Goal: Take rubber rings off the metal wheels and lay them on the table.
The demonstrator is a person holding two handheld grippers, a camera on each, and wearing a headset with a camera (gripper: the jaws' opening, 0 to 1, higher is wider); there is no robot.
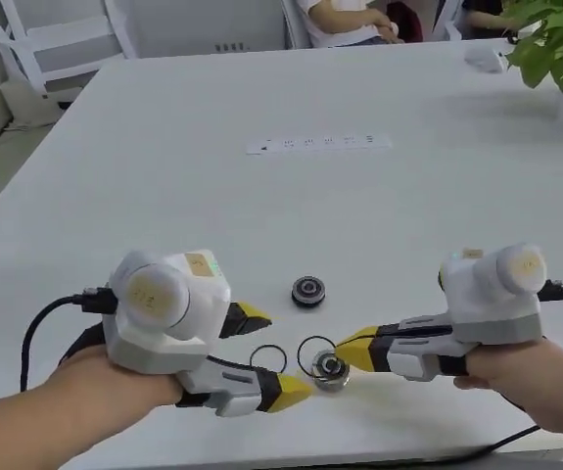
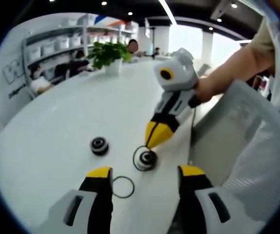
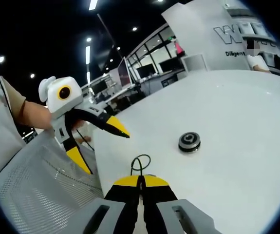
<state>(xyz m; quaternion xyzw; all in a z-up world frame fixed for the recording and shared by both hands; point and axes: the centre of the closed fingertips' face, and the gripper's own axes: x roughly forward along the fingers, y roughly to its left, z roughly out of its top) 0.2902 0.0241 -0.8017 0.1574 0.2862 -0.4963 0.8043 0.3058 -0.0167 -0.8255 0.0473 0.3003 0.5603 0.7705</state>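
**Ring coming off the near wheel**

Right gripper (image 1: 351,352): reaches in from the lower right of the head view, jaws pressed together, yellow tips right at the near wheel (image 1: 331,370) in the lower middle of the frame. Seems to pinch the black rubber ring (image 1: 312,354). In the right gripper view a loop of it rises straight from the closed tips, but the contact point itself is hidden.

Rubber ring: sits partly off the near wheel, spread toward the upper left of it and overlapping its rim.

Left gripper (image 1: 273,352): held at the lower left of the head view, jaws spread wide, gripping nothing.

Loose ring (image 1: 268,358): lies flat on the white counter (image 1: 261,196) between those open jaws, just left of the near wheel and apart from it.

Far wheel (image 1: 307,291): rests on the counter above the near wheel in the head view, well apart from both grippers, with a dark band round its rim.
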